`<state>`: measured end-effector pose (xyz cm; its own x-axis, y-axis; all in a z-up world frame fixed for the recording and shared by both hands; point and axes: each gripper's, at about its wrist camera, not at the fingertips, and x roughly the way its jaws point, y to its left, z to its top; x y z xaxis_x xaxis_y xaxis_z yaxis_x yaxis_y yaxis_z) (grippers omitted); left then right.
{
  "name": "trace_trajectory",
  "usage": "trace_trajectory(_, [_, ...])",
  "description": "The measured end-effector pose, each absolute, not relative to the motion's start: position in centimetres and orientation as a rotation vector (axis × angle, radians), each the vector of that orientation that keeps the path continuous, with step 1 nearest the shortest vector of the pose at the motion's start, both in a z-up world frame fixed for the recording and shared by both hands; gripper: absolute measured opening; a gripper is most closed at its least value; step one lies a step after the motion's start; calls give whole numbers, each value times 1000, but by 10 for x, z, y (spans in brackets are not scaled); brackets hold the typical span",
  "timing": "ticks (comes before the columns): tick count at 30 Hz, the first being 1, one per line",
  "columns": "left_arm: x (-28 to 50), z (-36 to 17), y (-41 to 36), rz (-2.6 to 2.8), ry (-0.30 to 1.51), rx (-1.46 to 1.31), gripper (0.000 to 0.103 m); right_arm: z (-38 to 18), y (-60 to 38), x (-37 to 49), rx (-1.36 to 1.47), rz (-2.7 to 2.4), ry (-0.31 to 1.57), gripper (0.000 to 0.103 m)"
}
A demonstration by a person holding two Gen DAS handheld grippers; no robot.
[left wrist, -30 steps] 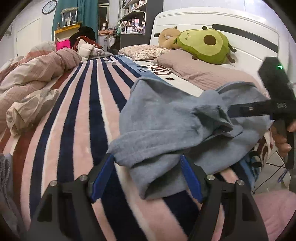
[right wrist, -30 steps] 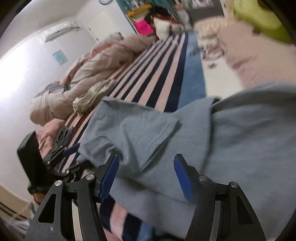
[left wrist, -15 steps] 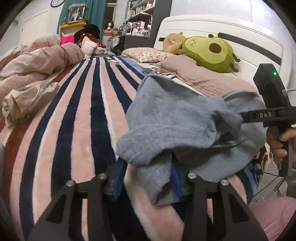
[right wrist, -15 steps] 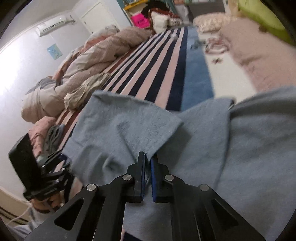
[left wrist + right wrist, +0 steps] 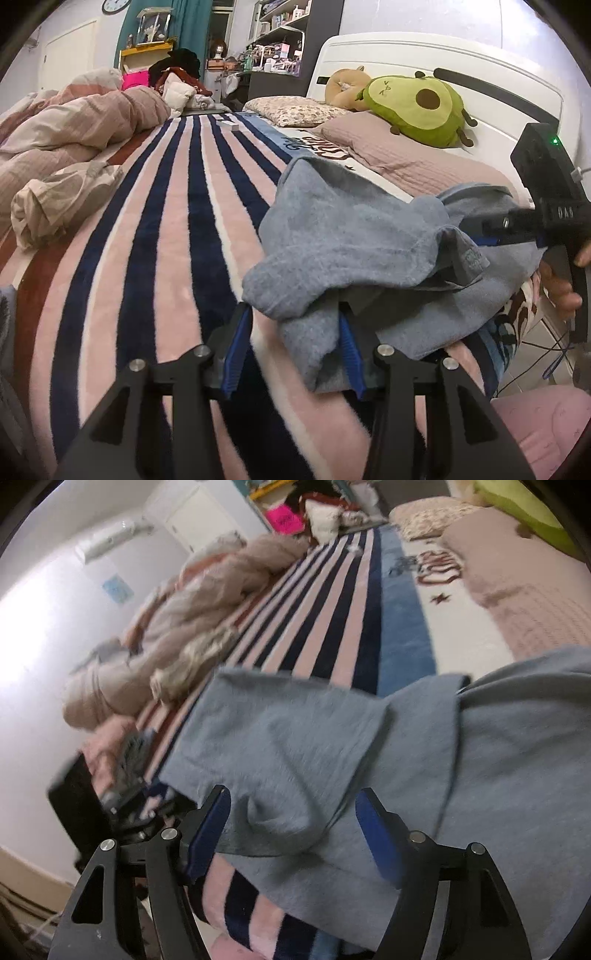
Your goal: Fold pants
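Note:
The grey-blue pants [image 5: 354, 236] lie bunched near the front edge of the striped bed, also filling the right wrist view [image 5: 406, 760]. My left gripper [image 5: 295, 343] is open, its jaws standing around a hanging fold of the pants. My right gripper [image 5: 295, 830] is open with a fold of the pants lying between its blue pads. The right gripper also shows in the left wrist view [image 5: 517, 229], resting on the pants at the right. The left gripper shows dimly in the right wrist view [image 5: 92, 805] at the left.
A striped pink and navy blanket [image 5: 147, 240] covers the bed. A crumpled duvet [image 5: 66, 147] lies at the left. Pillows [image 5: 399, 155] and an avocado plush [image 5: 417, 107] sit by the white headboard. The bed's edge and floor [image 5: 546, 339] are at the right.
Both grippers narrowed or shut on the pants half a second ago and have now opened again. The right gripper's jaws went from fully shut to wide open.

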<state>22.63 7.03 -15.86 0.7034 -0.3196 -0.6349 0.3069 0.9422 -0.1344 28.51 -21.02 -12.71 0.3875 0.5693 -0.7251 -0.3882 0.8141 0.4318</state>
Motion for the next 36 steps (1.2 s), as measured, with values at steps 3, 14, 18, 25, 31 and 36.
trace_trajectory(3, [224, -157, 73, -345, 704, -24, 43, -133, -189, 277, 119, 648, 1003, 77])
trace_trajectory(14, [227, -157, 78, -351, 696, -55, 44, -135, -137, 246, -191, 640, 901, 89])
trace_trajectory(18, [226, -157, 77, -350, 691, -58, 44, -145, -128, 241, -425, 476, 837, 54])
trace_trajectory(25, [224, -158, 70, -391, 693, -57, 44, -124, -157, 243, -474, 385, 750, 5])
trace_trajectory(31, [221, -151, 65, -394, 675, -42, 44, -89, -168, 239, -541, 366, 667, 7])
trace_trajectory(36, [219, -157, 63, -378, 704, -26, 50, -142, -183, 240, -585, 360, 899, 17])
